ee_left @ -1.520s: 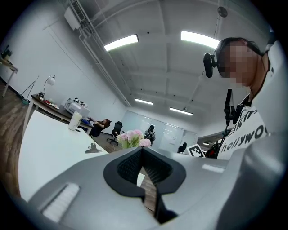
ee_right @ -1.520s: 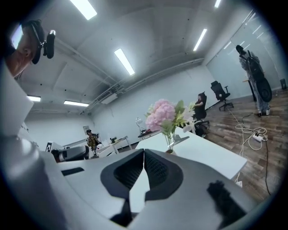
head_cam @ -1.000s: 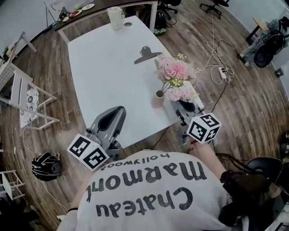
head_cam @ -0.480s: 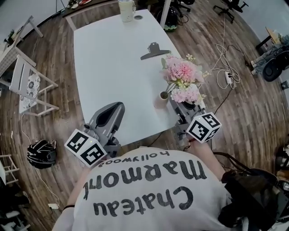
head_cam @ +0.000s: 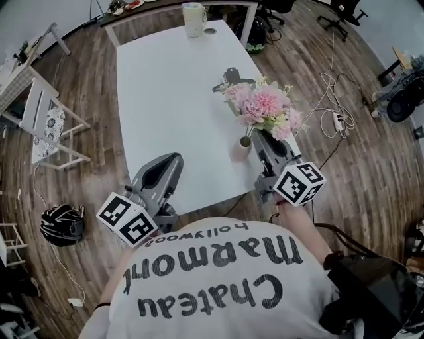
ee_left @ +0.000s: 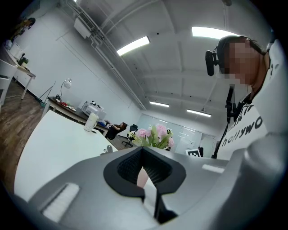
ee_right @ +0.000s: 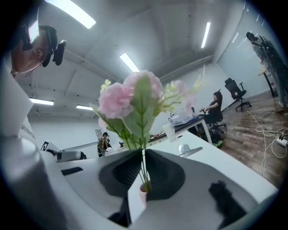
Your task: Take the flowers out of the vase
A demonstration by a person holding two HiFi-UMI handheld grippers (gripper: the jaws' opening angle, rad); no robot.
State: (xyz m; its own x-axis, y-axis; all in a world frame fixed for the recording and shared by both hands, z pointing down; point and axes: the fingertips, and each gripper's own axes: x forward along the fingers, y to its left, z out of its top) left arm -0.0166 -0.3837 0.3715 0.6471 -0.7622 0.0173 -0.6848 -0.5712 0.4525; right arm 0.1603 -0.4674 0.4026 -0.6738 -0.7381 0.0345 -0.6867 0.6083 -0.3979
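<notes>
A bunch of pink flowers [head_cam: 262, 106] stands in a small pale pink vase [head_cam: 240, 149] near the right edge of the white table [head_cam: 165, 99]. My right gripper [head_cam: 254, 137] reaches in level from the table's near right. Its jaws have just been closing and are now shut on the green stems [ee_right: 144, 165] just above the vase mouth [ee_right: 143, 190]. The blooms [ee_right: 130, 96] rise above the right gripper [ee_right: 143, 153]. My left gripper [head_cam: 173, 159] hangs shut and empty over the near table edge, left of the vase. From the left gripper [ee_left: 143, 150] the flowers [ee_left: 155, 136] show ahead.
A black binder clip [head_cam: 228, 76] lies on the table behind the flowers, and a white jug [head_cam: 193, 18] stands at the far end. A white chair [head_cam: 40, 126] is on the left. Cables and a power strip [head_cam: 338, 122] lie on the floor to the right.
The flower bunch has drawn together and leans further from me over the vase. The right gripper has edged forward to the stems. The left gripper has hardly moved.
</notes>
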